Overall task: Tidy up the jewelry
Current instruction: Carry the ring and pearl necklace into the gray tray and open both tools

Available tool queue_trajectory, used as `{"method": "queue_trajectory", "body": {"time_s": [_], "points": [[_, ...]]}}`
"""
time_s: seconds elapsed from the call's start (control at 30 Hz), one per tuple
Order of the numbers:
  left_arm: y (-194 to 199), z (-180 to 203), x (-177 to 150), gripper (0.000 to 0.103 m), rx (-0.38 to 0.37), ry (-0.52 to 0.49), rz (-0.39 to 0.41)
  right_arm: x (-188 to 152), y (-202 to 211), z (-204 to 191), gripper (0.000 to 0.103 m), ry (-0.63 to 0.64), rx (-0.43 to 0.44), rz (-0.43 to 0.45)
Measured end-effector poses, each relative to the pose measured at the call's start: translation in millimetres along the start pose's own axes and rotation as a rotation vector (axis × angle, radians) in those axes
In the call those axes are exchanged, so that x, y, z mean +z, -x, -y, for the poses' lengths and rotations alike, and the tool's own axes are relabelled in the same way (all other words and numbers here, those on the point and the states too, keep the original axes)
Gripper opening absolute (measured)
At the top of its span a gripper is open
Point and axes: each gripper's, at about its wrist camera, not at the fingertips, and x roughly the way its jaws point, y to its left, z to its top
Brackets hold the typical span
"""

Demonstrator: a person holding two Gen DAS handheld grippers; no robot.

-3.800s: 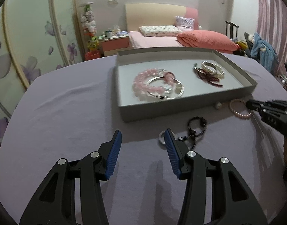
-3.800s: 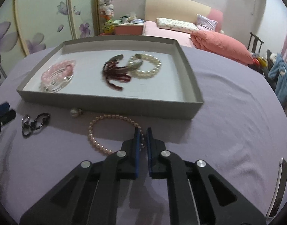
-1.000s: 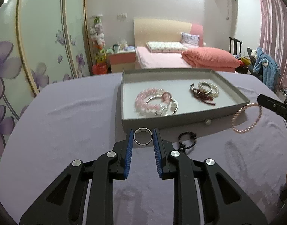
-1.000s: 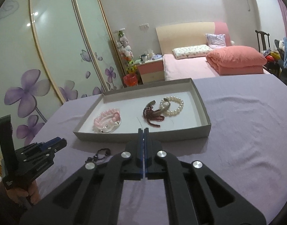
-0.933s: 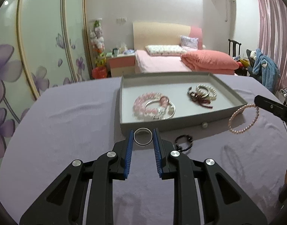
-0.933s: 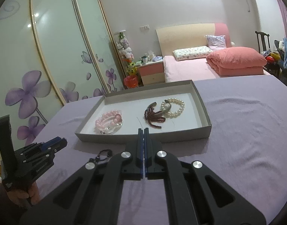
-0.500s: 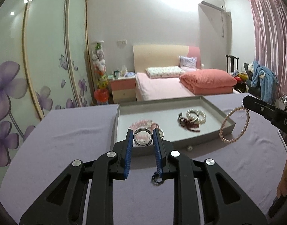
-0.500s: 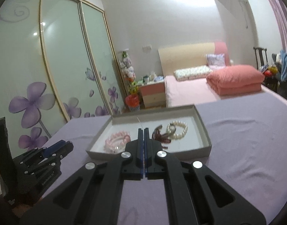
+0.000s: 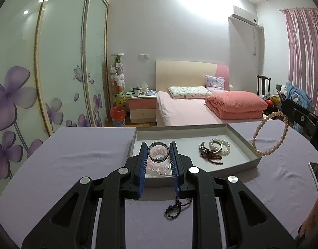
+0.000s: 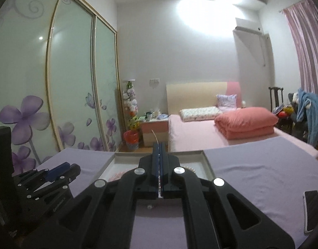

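Observation:
My left gripper (image 9: 158,152) is shut on a silver ring (image 9: 158,151), held upright above the near left part of the grey tray (image 9: 249,160). Inside the tray lie a pink bead bracelet (image 9: 159,167), a dark red tasselled piece (image 9: 212,157) and a white pearl bracelet (image 9: 220,145). A black bead bracelet (image 9: 176,207) lies on the cloth in front of the tray. At the right, my right gripper (image 9: 284,106) is shut on a pink pearl strand (image 9: 269,134), which hangs as a loop beside the tray's right wall. The right wrist view shows that gripper (image 10: 160,145) with beads pinched between its pads.
A lilac cloth (image 9: 76,161) covers the table. A phone (image 9: 316,174) lies near the right edge. One loose pearl (image 10: 149,206) sits in front of the tray. A bed, a nightstand and sliding wardrobe doors stand behind the table. A person's hand shows at the lower right.
Both grippers have risen and tilted up, so more of the room shows. The ring now stands over the tray's near left part. The pearl strand hangs higher by the tray's right wall.

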Motion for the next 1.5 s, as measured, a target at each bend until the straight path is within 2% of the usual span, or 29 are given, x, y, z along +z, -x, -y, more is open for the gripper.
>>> {"method": "queue_trajectory", "body": {"time_s": [0.4, 0.8, 0.97, 1.17, 1.43, 1.5], "points": [[-3.7, -0.6, 5.2, 0.023, 0.007, 0.001, 0.018, 6.3, -5.2, -6.8, 0.002, 0.022, -0.027, 0.052], [-21.8, 1.2, 16.0, 0.023, -0.011, -0.007, 0.017, 15.9, -29.0, 4.3, 0.002, 0.001, -0.023, 0.041], [-53.0, -3.5, 23.2, 0.023, -0.052, 0.008, -0.035, 19.5, -66.7, 22.8, 0.002, -0.078, 0.035, -0.040], [-90.6, -2.7, 20.9, 0.023, -0.079, 0.013, -0.112, 12.9, -109.9, 35.0, 0.002, -0.124, 0.056, -0.136], [-120.4, 6.4, 18.3, 0.023, -0.095, -0.014, -0.158, 1.4, -163.8, 41.2, 0.003, -0.177, 0.070, -0.246], [-128.0, 6.6, 17.3, 0.024, -0.103, -0.011, -0.184, -3.8, -176.5, 42.2, 0.008, -0.192, 0.076, -0.293]]}}
